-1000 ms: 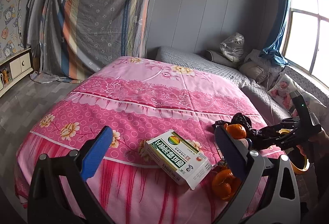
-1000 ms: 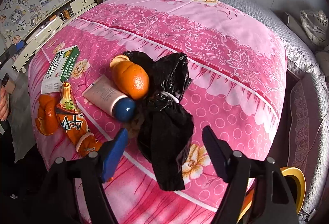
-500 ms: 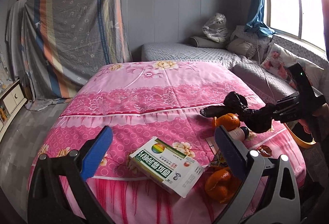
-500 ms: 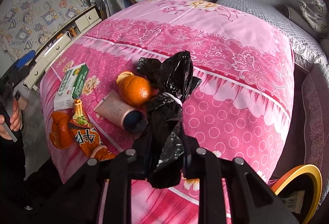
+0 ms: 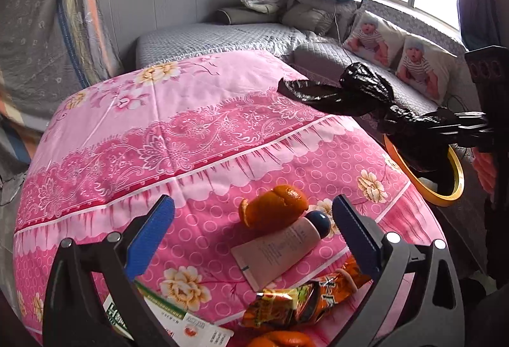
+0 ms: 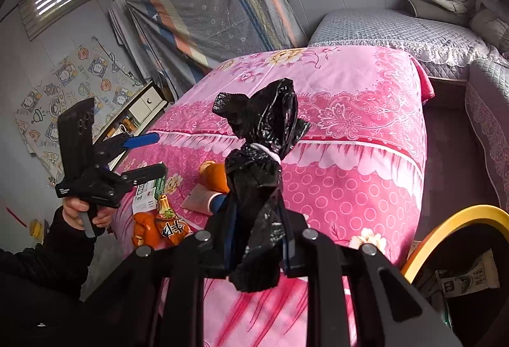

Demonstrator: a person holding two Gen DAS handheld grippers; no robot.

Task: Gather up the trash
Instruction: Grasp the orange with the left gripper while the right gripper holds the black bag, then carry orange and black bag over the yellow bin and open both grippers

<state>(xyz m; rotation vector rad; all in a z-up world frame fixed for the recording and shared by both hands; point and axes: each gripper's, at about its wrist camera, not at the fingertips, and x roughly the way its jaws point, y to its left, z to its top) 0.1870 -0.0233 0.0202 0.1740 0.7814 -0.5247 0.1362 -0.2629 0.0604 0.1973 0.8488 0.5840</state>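
Right hand-held gripper [image 6: 256, 251] clamped tight on black trash bag [image 6: 257, 156], bag lifted clear of pink bed quilt [image 6: 350, 130], near yellow-rimmed bin [image 6: 445, 226] beside the bed. Left hand-held gripper [image 5: 251, 232] spread wide, nothing between the blue pads [image 5: 149, 235], hovering over the quilt's near end. Lying there: orange peel [image 5: 273, 210] touching a tube with blue cap [image 5: 280, 246], snack wrapper [image 5: 305, 299], green-and-white box [image 5: 178, 321] at the edge.
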